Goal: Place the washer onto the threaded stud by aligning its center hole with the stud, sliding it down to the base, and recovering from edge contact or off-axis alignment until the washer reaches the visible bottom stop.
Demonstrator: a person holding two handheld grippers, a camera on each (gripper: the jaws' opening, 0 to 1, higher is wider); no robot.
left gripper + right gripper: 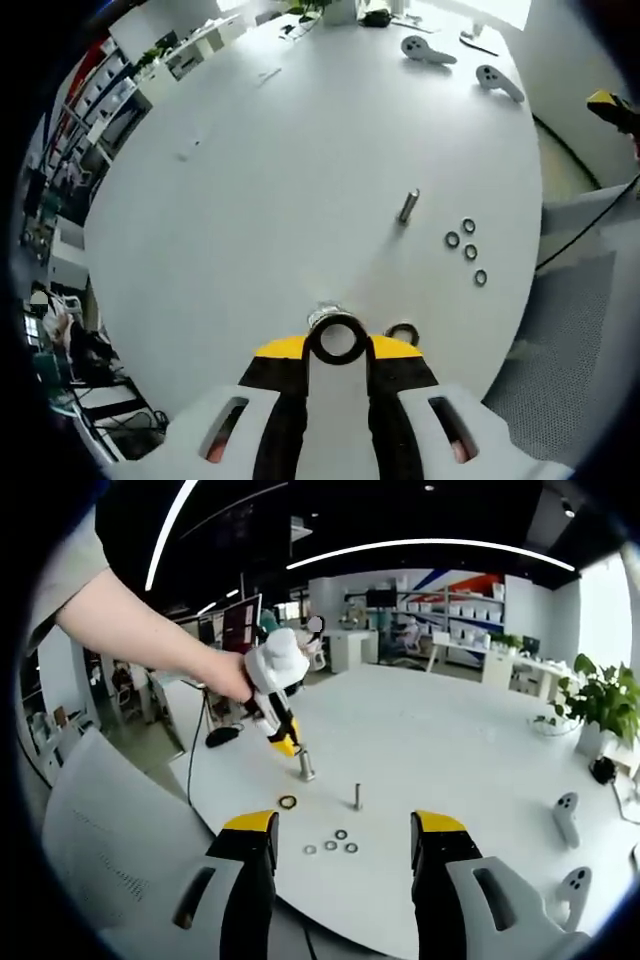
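My left gripper (pixel 337 352) is shut on a black washer (pixel 337 340), held flat just above the white table (pixel 280 180). The silver top of a threaded stud (pixel 324 318) peeks out behind the washer's upper left rim, so the hole sits off its axis. In the right gripper view a hand holds the left gripper (pixel 286 742) right over that upright stud (pixel 306 765). My right gripper (pixel 345 825) hangs open near the table's edge, holding nothing. A second, thinner stud (pixel 408 206) (pixel 357 797) stands further on.
One loose washer (pixel 402 333) (pixel 288 802) lies beside the stud, and several smaller washers (pixel 468 250) (pixel 331 845) lie near the thin stud. Two white controllers (pixel 428 50) (pixel 566 820) rest on the table. A potted plant (pixel 605 705) stands at its far edge.
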